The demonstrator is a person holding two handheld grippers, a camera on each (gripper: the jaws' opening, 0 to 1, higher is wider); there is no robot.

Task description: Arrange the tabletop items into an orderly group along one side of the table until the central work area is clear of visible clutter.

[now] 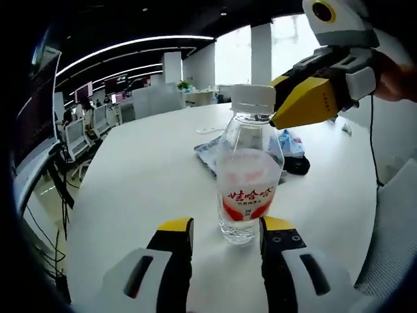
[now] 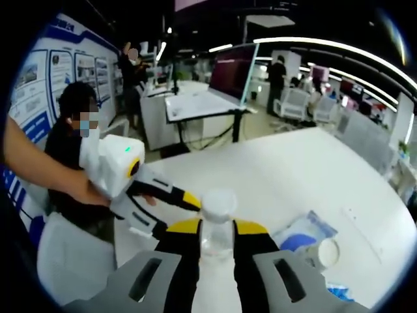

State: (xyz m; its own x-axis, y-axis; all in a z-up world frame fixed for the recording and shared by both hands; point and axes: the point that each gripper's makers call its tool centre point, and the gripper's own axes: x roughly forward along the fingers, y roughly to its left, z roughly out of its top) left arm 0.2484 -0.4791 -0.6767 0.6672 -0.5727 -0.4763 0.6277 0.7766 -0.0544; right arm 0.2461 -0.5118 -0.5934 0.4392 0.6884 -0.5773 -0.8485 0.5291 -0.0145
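On white table (image 1: 143,169): bottle (image 1: 249,176) upright, right gripper (image 2: 217,229) jaws clamping neck.

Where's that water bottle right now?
In the left gripper view the bottle stands upright on the white table, just ahead of the left tool, with the right tool at its cap and a blue-and-white packet behind it.

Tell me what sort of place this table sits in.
Most likely an open-plan office. Rows of desks with office chairs run back under long ceiling light strips, a large monitor on a stand is seen beside the white table, and printed display boards line one wall.
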